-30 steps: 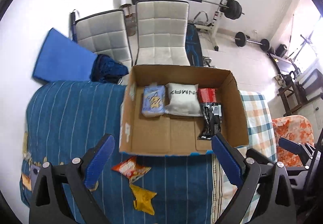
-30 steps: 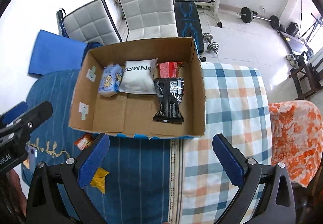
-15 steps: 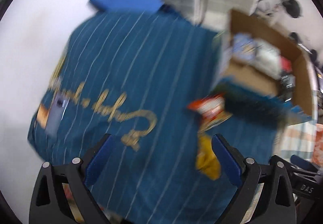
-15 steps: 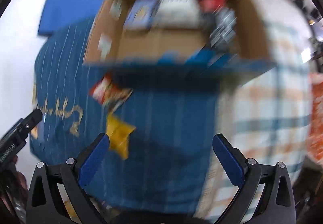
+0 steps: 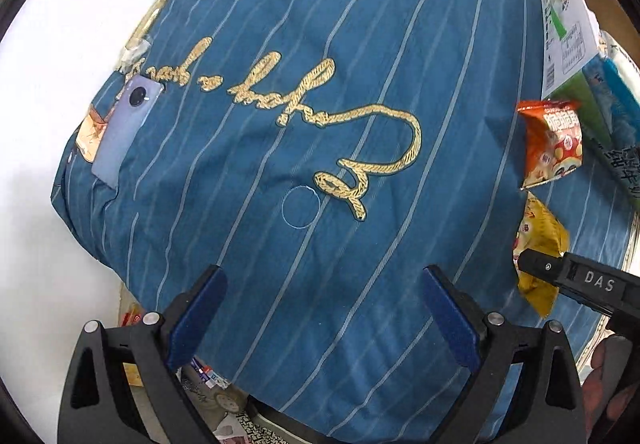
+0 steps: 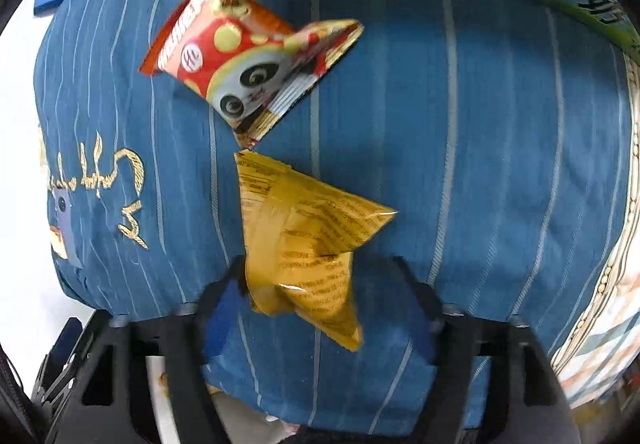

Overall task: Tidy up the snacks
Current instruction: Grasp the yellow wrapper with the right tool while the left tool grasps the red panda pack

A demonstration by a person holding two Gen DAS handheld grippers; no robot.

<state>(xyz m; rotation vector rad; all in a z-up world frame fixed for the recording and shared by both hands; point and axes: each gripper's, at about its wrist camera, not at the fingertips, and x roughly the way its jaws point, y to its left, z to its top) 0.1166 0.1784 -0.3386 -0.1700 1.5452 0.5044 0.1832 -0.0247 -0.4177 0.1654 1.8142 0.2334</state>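
The right claw (image 6: 320,284) is closing around the yellow snack bag (image 6: 304,236), not squeezing it yet. The left claw (image 5: 320,308) is wide apart over the blue cloth (image 5: 280,124).

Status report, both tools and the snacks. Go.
Right tool closing around yellow packet. Left tool open over bare cloth. Panda packet loose beside the yellow one. Nothing blocking.

A matt, woven blue cloth (image 5: 280,164) with raised gold rope embroidery (image 5: 320,112) is covering the surface, glossy crinkled foil packets, one yellow (image 6: 308,244) and one orange (image 6: 240,44), are lying on it, and a smooth-backed phone (image 5: 120,132) is showing a satin sheen beside a printed cardboard box (image 5: 568,32).
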